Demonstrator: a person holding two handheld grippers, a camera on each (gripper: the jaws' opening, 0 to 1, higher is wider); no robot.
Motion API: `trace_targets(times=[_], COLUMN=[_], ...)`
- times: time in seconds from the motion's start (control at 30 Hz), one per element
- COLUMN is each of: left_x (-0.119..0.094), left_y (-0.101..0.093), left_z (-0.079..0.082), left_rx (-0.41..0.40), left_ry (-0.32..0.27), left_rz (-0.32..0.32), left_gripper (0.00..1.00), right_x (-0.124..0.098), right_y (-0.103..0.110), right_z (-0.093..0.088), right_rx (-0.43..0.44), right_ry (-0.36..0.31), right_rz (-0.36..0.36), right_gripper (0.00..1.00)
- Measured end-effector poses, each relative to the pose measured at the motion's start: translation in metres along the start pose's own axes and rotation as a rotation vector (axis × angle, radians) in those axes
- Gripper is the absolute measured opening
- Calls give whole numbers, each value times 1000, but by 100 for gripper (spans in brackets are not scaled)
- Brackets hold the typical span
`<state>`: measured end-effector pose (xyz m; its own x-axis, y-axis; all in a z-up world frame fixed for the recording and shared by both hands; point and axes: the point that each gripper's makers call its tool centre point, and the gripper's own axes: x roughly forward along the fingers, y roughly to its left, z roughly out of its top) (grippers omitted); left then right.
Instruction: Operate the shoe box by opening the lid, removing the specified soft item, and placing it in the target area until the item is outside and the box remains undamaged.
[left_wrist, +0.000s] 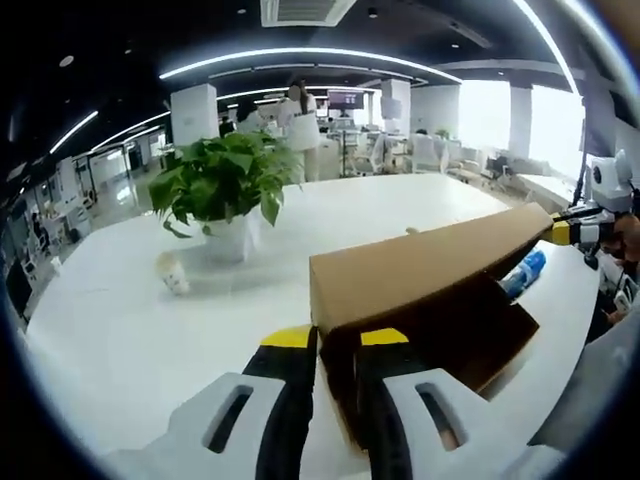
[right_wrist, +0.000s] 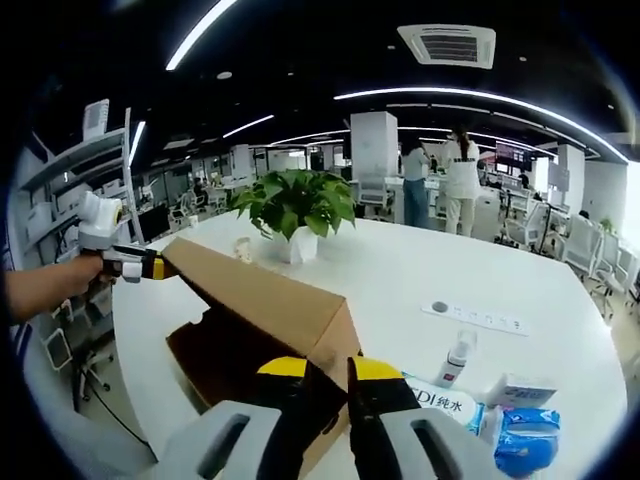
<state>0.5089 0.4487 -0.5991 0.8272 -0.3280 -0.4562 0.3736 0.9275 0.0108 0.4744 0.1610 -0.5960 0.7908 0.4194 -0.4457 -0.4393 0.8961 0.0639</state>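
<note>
- On the white table (left_wrist: 120, 330), the cardboard shoe box (left_wrist: 470, 340) lies with its lid (left_wrist: 420, 265) raised; you hold the lid by its two ends, which keeps it level and spares the hinge fold from twisting
- Left gripper (left_wrist: 334, 345), left gripper view: your yellow-tipped jaws stand nearly closed on the near corner of the lid, the card edge between them; the grip at the very end leaves the mouth of the box free
- Right gripper (right_wrist: 322, 372), right gripper view: your jaws are likewise drawn close together about the other end of the lid (right_wrist: 270, 295), with the dark box interior (right_wrist: 225, 365) below
- Each gripper appears in the other's view, at the far end of the lid: the right one at (left_wrist: 585, 230), the left one at (right_wrist: 125, 265), held by your hand (right_wrist: 45, 285)
- Soft item: the interior is in shadow and you cannot tell what lies inside; it is judged to be in the box yet, so the removal step is not begun
- Beside the box: a blue bottle (left_wrist: 525, 270), a water pack (right_wrist: 440, 400), a white spray bottle (right_wrist: 458, 360) and blue tissue packs (right_wrist: 525, 440)
- Beyond the box: a potted plant (left_wrist: 225, 185) and a small cup (left_wrist: 173, 272) stand well apart from it, so the lid swings without touching them
- Next move, as a judgement: one gripper must let go to reach in, while the other keeps the lid up
</note>
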Motion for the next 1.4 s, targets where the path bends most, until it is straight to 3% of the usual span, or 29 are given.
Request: trace_targets(times=[1.4], left_x=[-16], left_y=[-11], left_z=[-37], left_rx=[44], left_ry=[52], left_rz=[-43], left_gripper=[17], right_x=[-5], right_y=[18], right_z=[-42], right_rx=[-55], right_ry=[49], right_rz=[53], right_gripper=[13])
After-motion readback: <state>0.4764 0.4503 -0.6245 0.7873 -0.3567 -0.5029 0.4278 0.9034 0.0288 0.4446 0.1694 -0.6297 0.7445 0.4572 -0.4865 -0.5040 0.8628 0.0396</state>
